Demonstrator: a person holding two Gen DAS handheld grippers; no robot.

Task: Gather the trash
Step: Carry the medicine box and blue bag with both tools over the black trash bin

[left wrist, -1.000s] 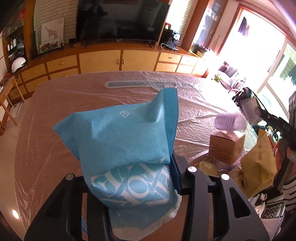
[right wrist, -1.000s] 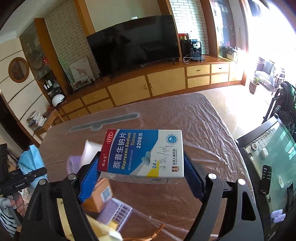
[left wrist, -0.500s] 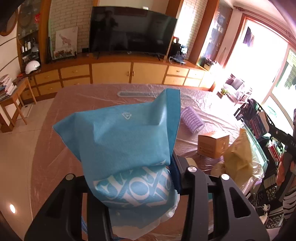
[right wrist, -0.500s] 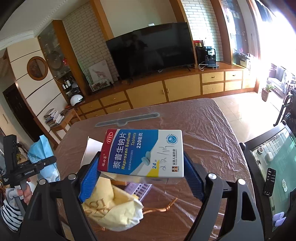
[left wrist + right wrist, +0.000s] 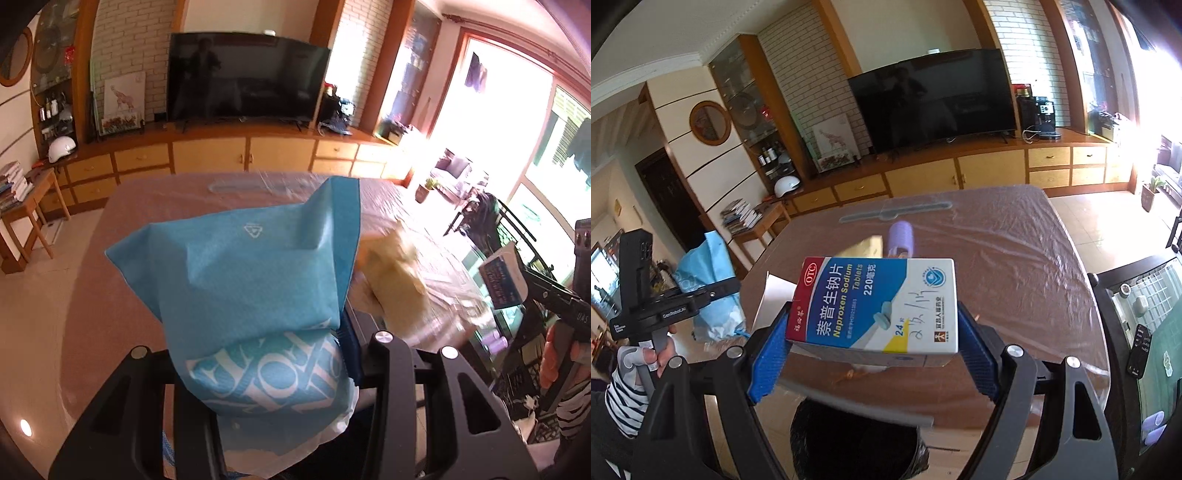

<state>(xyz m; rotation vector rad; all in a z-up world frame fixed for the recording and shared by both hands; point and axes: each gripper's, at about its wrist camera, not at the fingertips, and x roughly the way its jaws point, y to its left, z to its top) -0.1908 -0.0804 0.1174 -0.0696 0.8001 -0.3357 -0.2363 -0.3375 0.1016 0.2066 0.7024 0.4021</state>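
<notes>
Both tongs are loaded: our left gripper is clamped on a crumpled blue wrapper, its jaws drawn in close around the soft bundle, and our right gripper pinches a medicine box flat between its blue pads, jaws only as wide as the box. We carry both pieces raised off the table, apparently so that one trip clears two items. Below the right gripper sits a dark bin at the near table edge (only its rim and mesh show), so we judge the box is held over it for dropping. More trash waits on the table: a yellow crumpled bag and a purple roller, both blurred
</notes>
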